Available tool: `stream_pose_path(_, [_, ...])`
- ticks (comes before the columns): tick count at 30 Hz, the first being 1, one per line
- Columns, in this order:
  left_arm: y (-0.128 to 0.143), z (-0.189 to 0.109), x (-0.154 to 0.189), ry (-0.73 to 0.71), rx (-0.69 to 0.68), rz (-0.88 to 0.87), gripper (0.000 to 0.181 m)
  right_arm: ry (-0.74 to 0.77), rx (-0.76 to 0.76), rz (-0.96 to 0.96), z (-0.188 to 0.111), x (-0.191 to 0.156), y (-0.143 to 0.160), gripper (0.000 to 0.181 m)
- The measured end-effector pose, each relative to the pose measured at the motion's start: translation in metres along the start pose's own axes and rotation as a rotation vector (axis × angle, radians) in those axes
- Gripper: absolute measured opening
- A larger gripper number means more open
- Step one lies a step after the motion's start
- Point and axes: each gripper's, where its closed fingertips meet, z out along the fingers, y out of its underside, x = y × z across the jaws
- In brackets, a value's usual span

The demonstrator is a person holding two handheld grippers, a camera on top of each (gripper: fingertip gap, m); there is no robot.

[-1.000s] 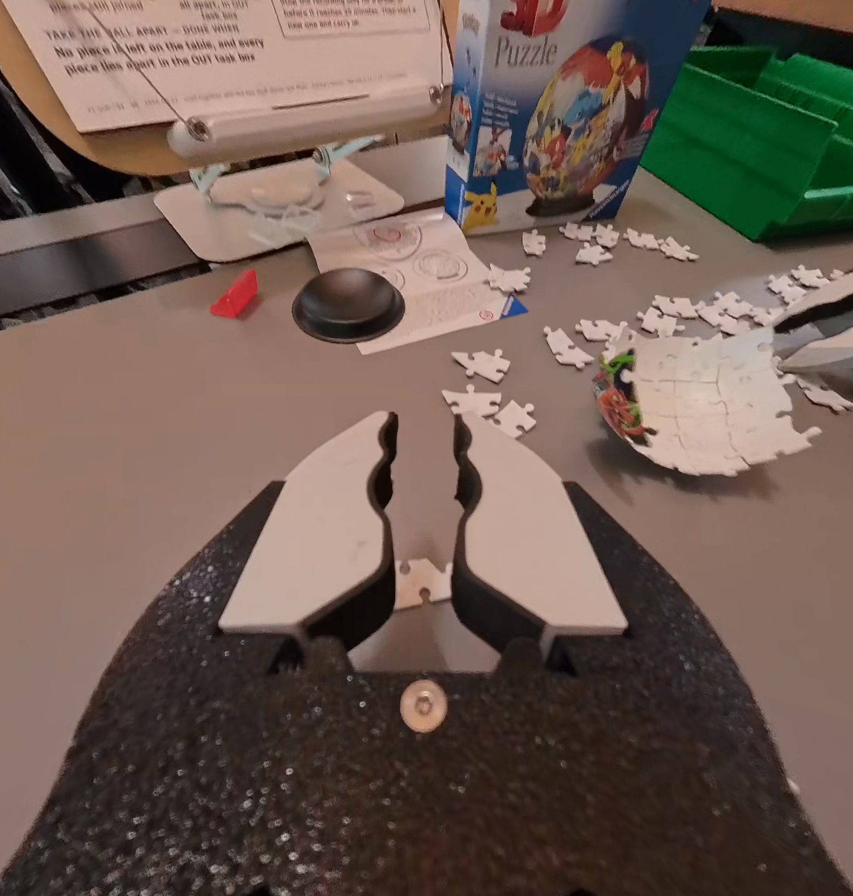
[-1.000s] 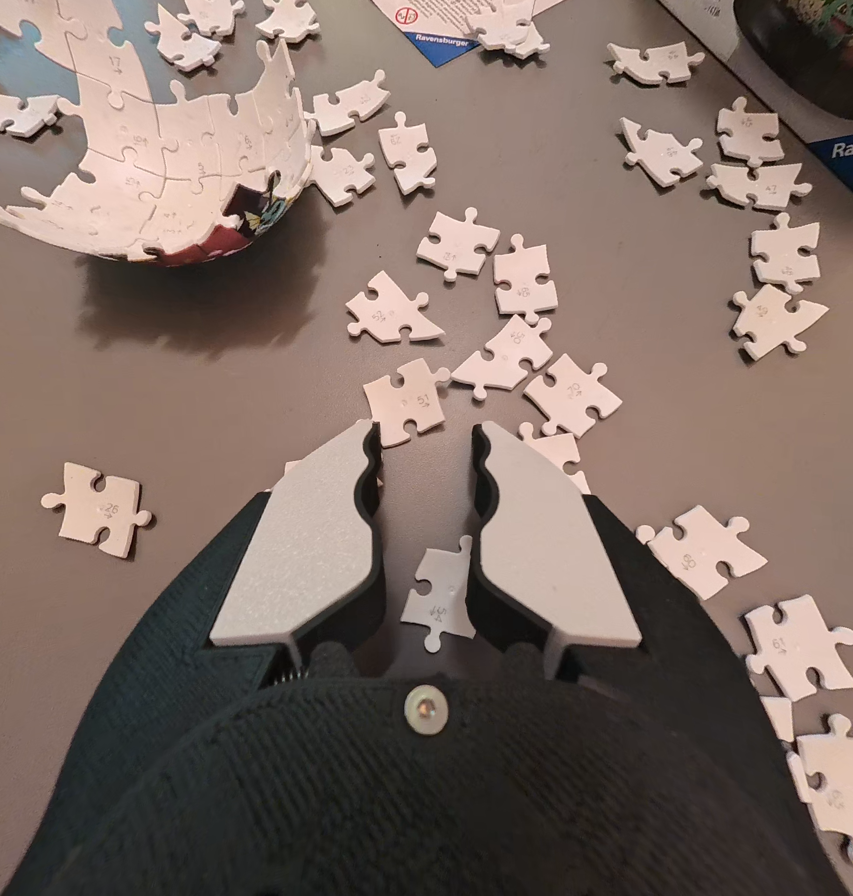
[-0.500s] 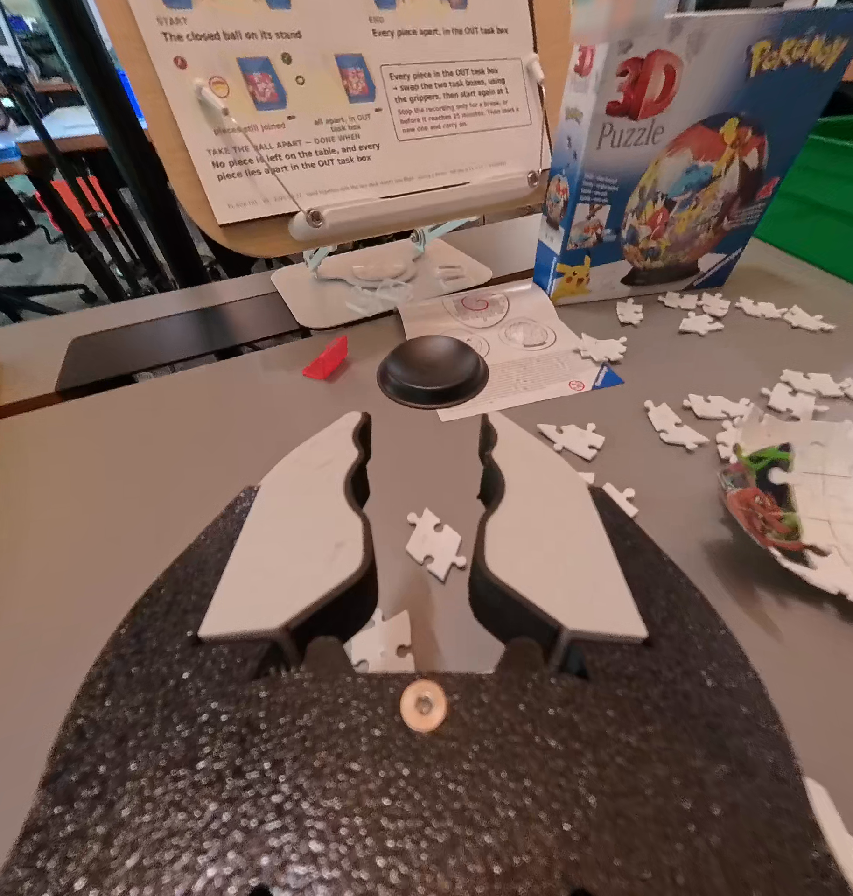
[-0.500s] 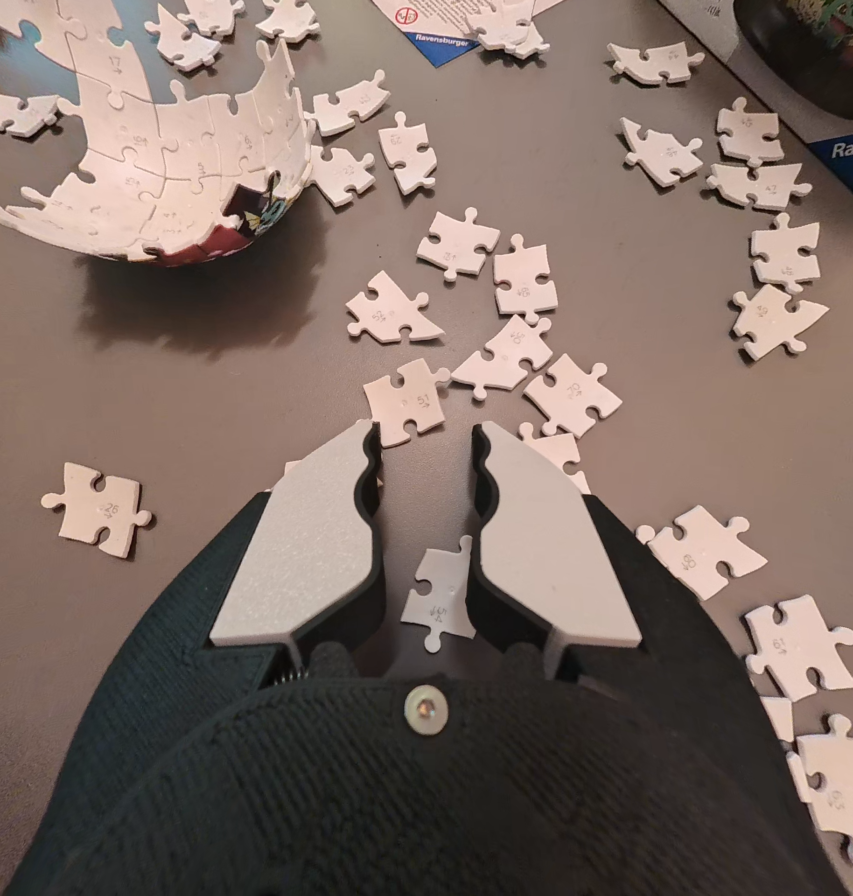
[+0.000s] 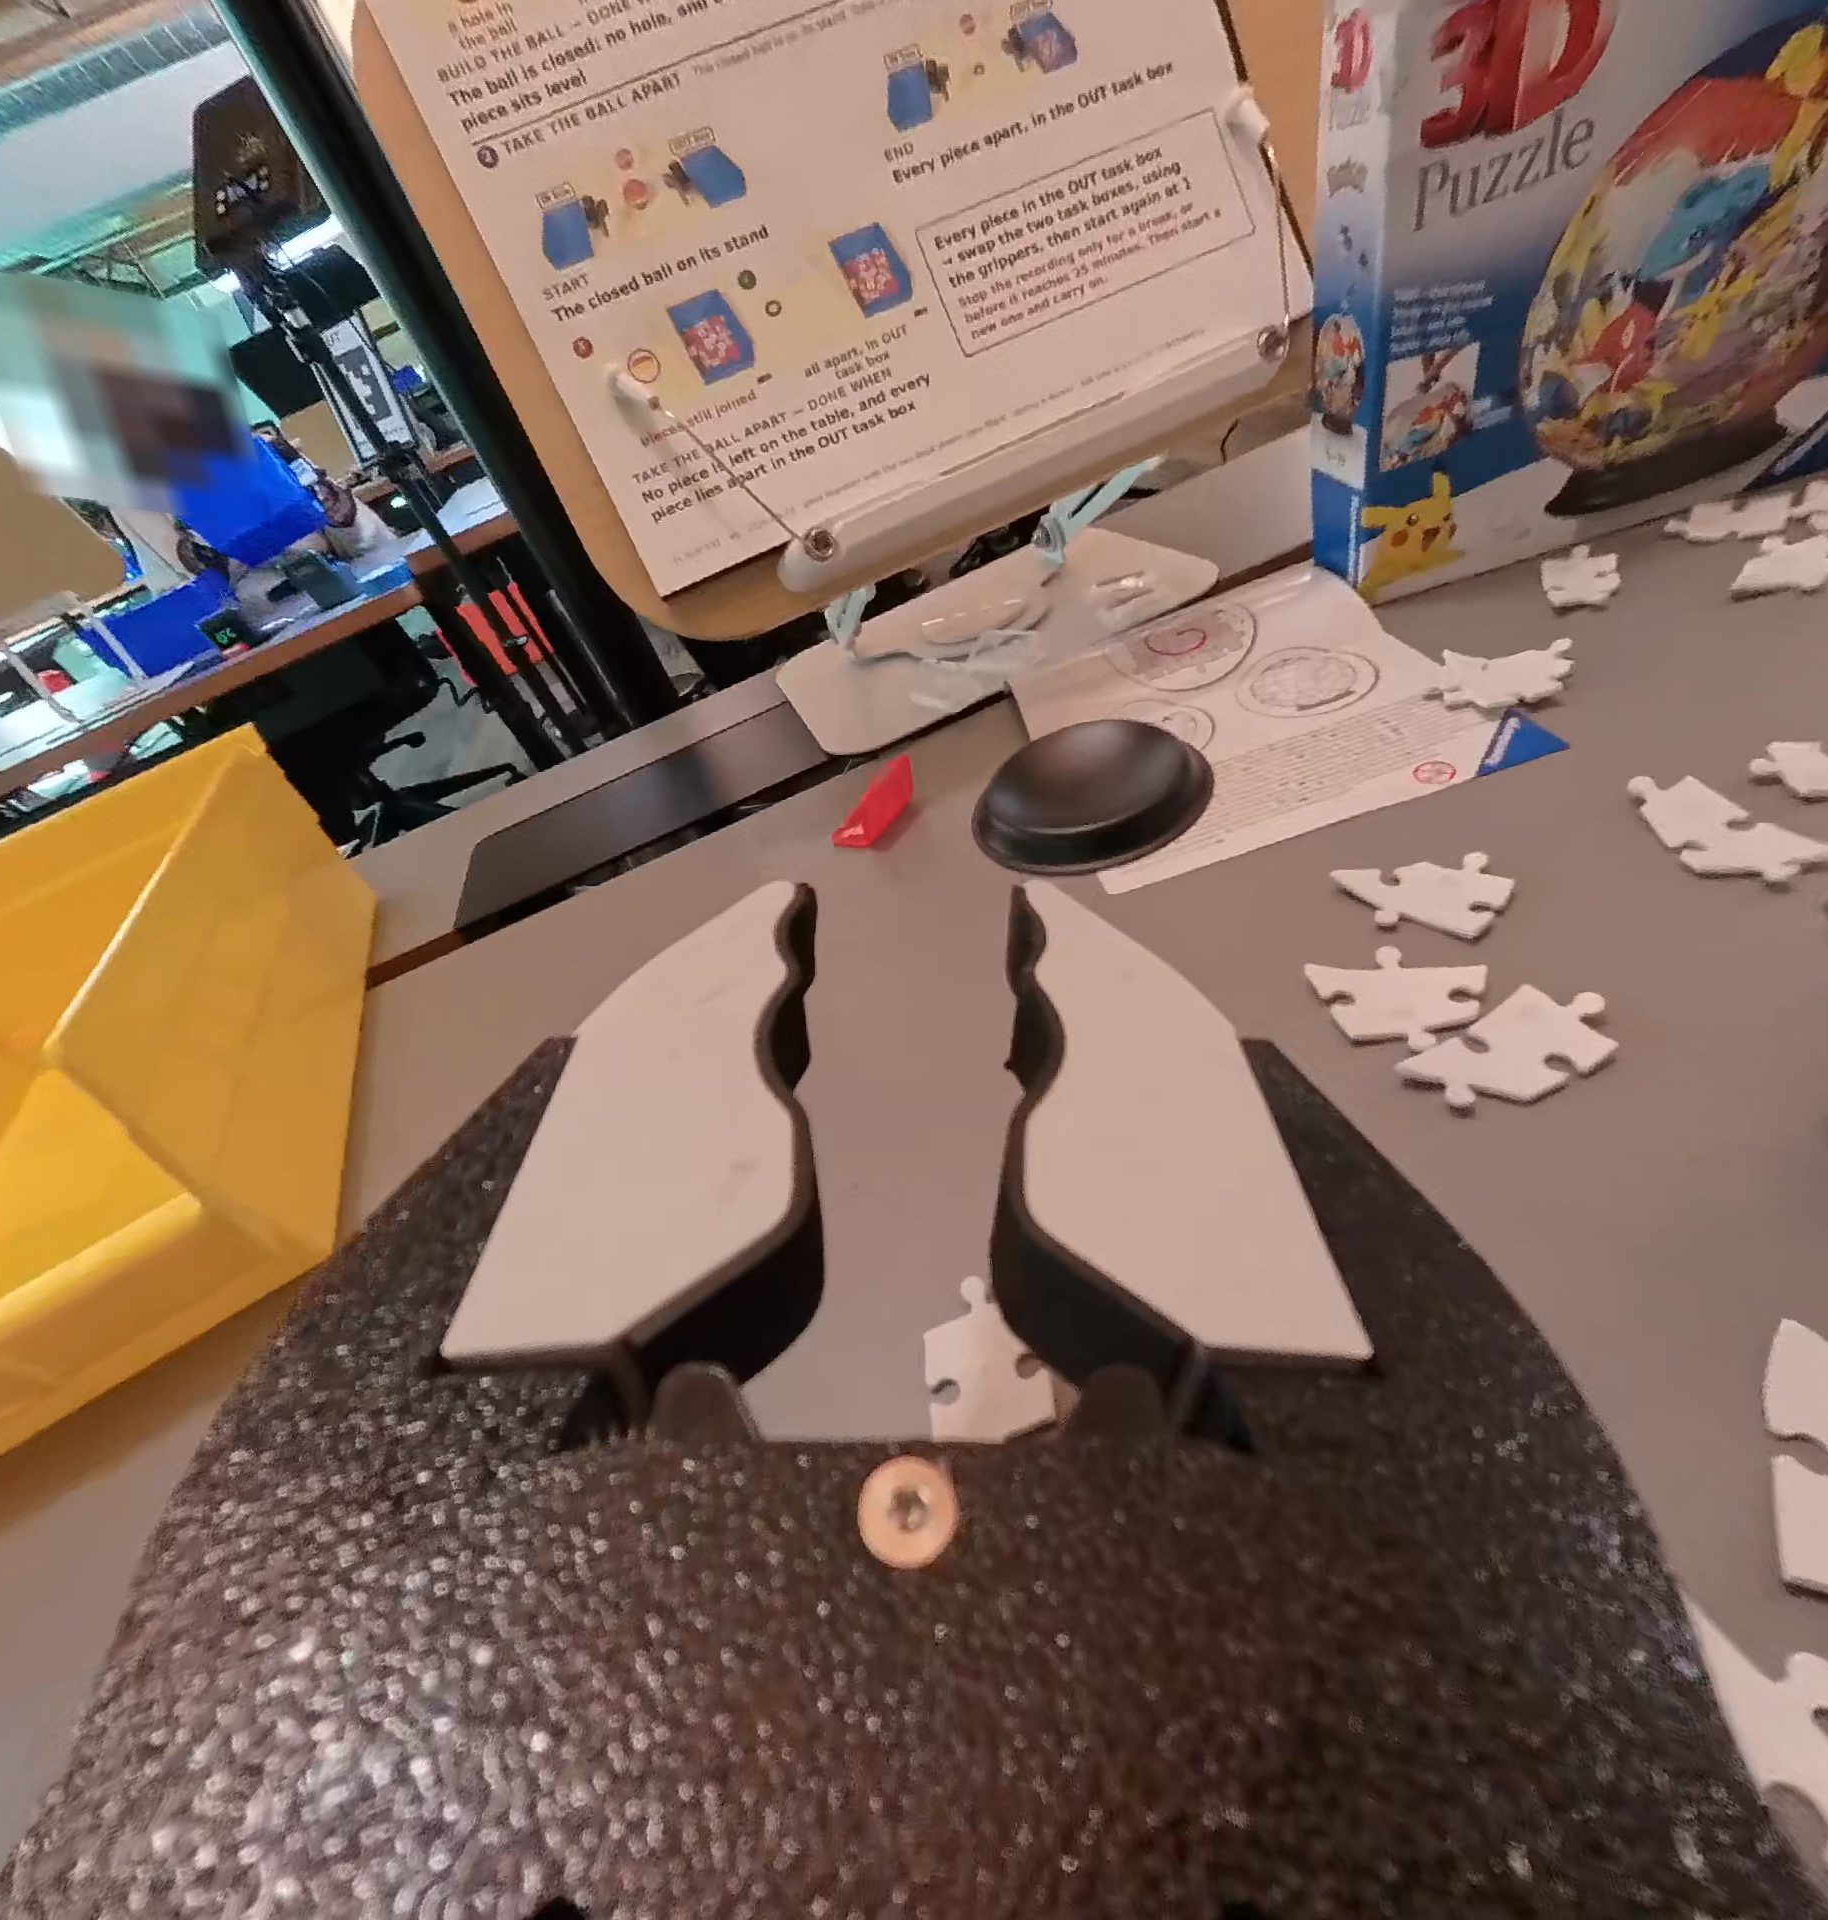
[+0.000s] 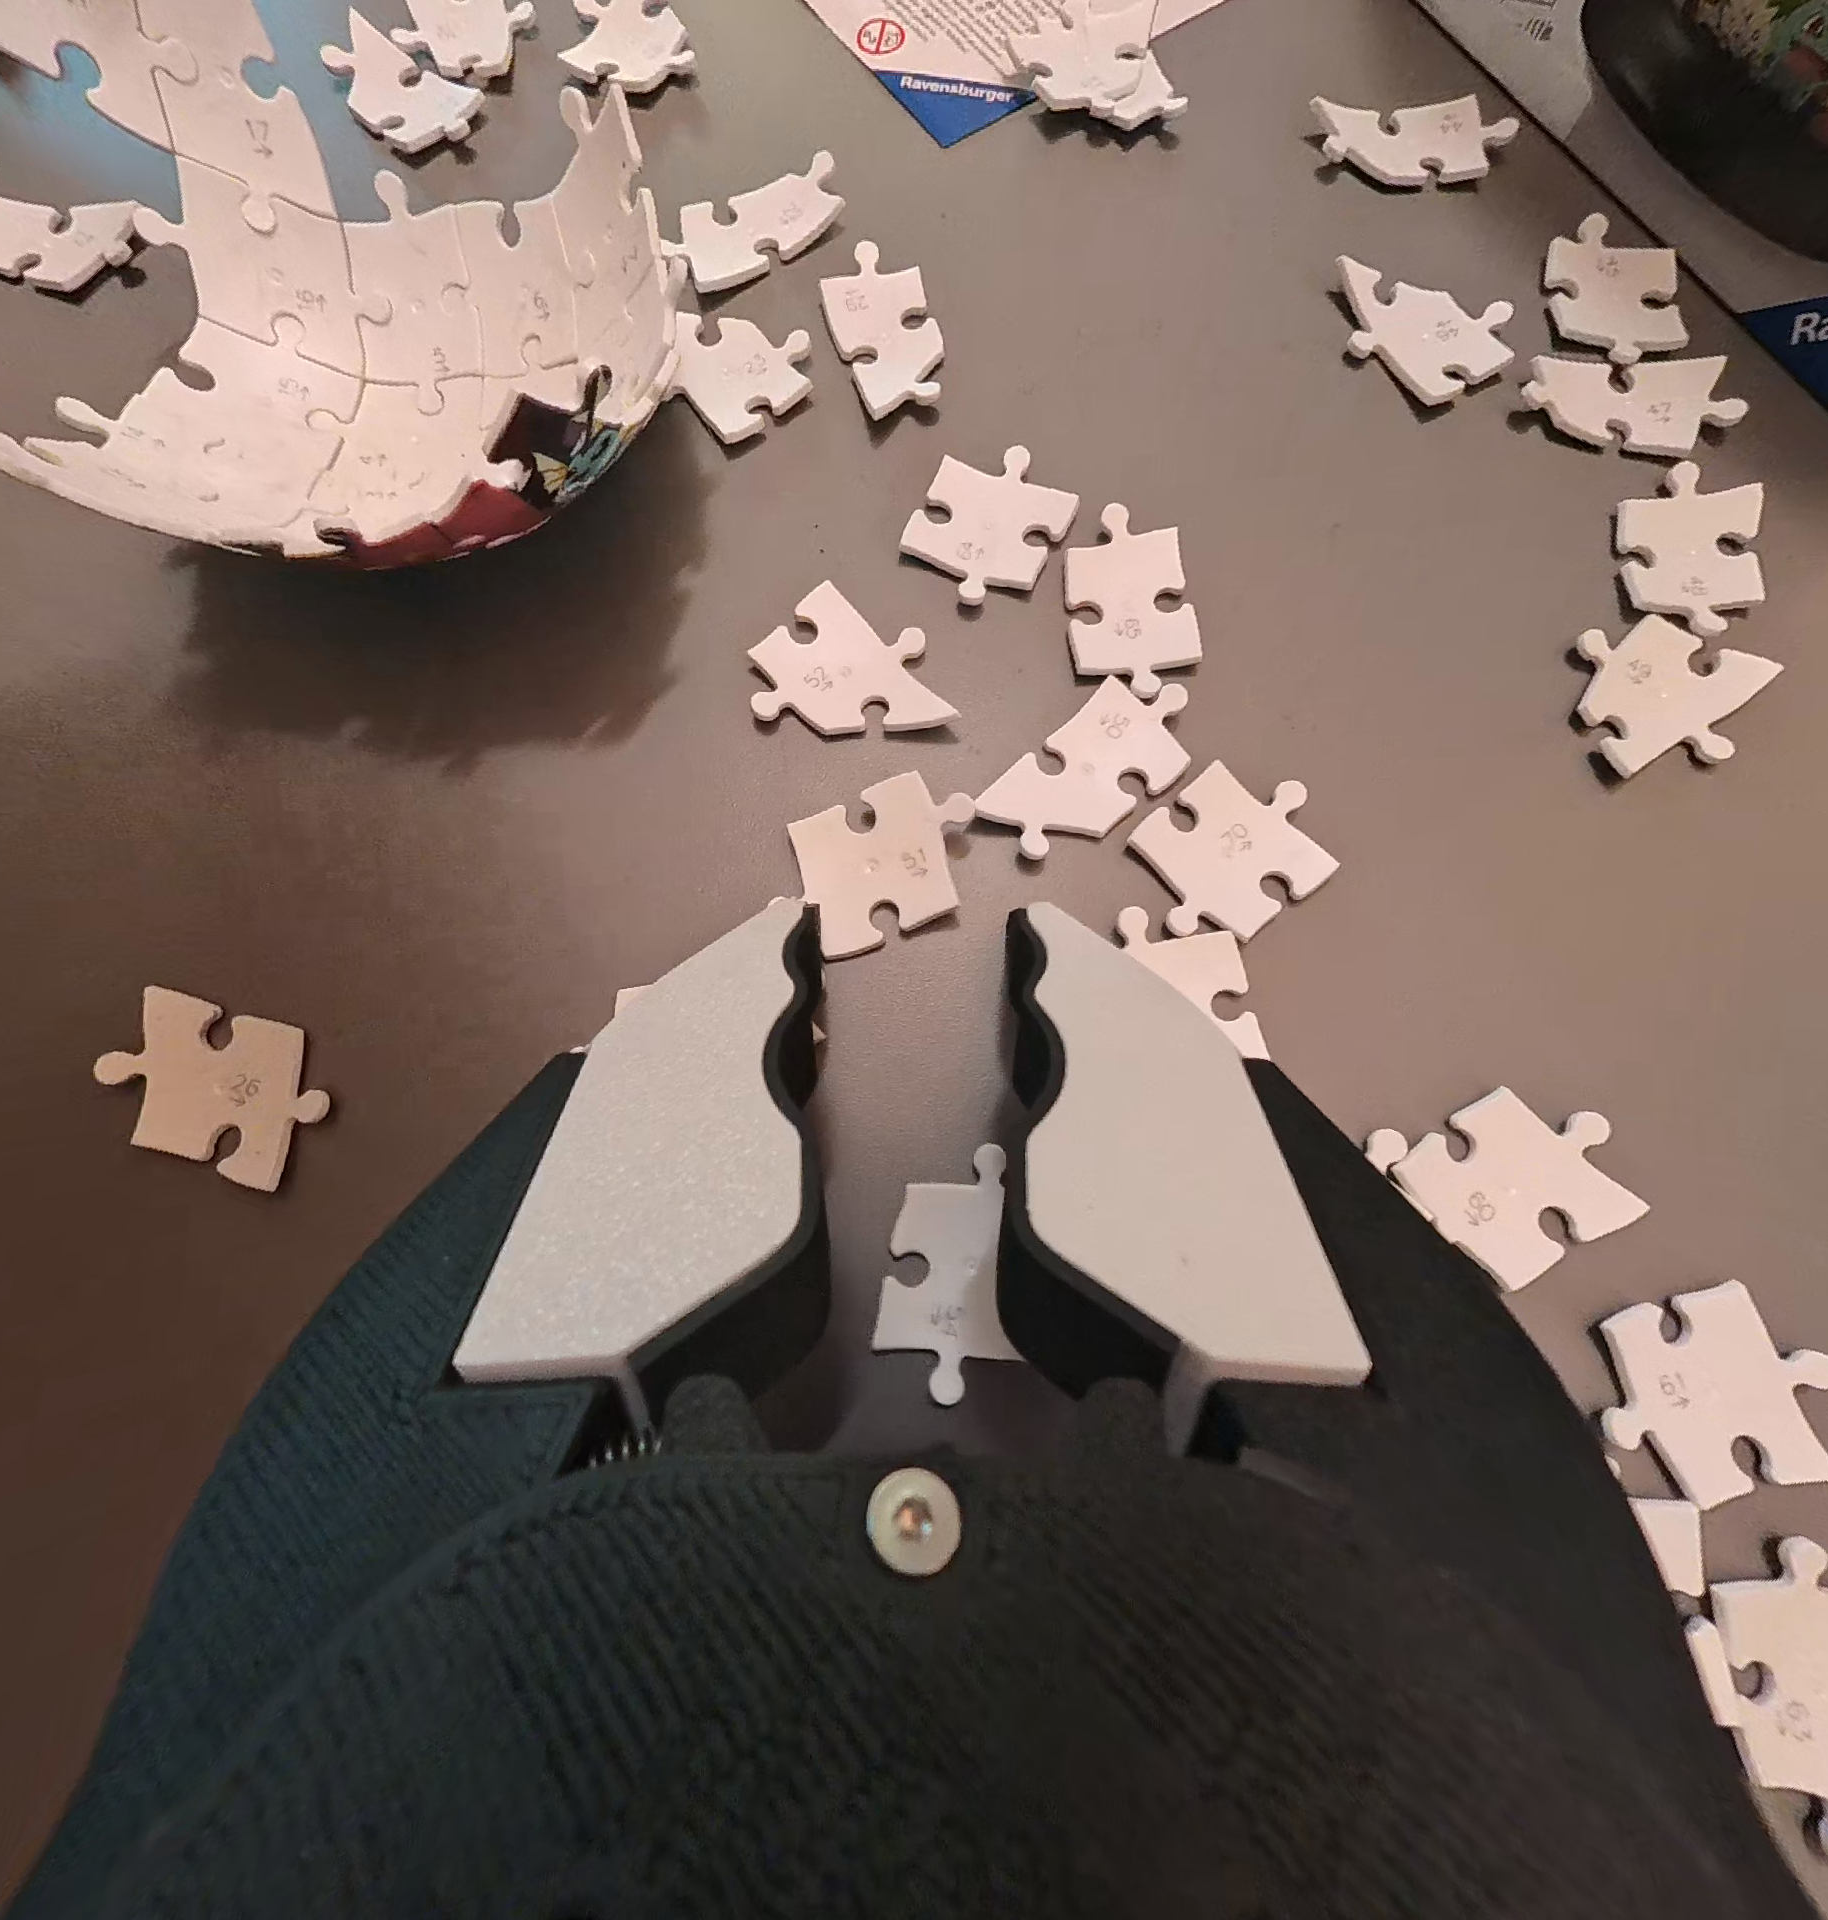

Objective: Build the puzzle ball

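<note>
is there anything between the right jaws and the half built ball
Nothing visible blocks it. Bare table lies between the right gripper and the half-built ball; the loose pieces lie off to the right of that line.

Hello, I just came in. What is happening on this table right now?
A person is building a puzzle ball with two handheld grippers. The half-built shell rests on the grey table, white inner side up, with many loose pieces scattered face-down around it. The left gripper and the right gripper are both open and hold nothing. The black stand sits empty on a leaflet near the puzzle box.
</note>
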Motion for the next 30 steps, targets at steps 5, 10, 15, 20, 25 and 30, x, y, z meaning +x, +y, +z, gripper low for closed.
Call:
stream_pose_path(5, [0.010,0.004,0.006,0.002,-0.050,0.064,0.035,0.000,0.000,0.000,0.000,0.000,0.000,0.035])
stream_pose_path(10, [0.016,0.006,0.007,-0.011,-0.085,0.111,0.035,0.000,0.000,0.000,0.000,0.000,0.000,0.035])
stream_pose_path(15, [0.018,0.006,0.008,-0.014,-0.096,0.118,0.035,0.000,0.000,0.000,0.000,0.000,0.000,0.035])
stream_pose_path(20, [0.012,0.005,0.010,-0.008,-0.058,0.118,0.034,0.000,0.000,0.000,0.000,0.000,0.000,0.035])
stream_pose_path(25, [-0.001,0.001,0.017,0.008,0.008,0.138,0.033,0.000,0.000,0.000,0.000,0.000,0.000,0.035])
stream_pose_path(30, [-0.046,-0.026,0.049,0.168,0.203,0.181,0.026,0.000,0.000,0.000,0.000,0.000,0.000,0.035])
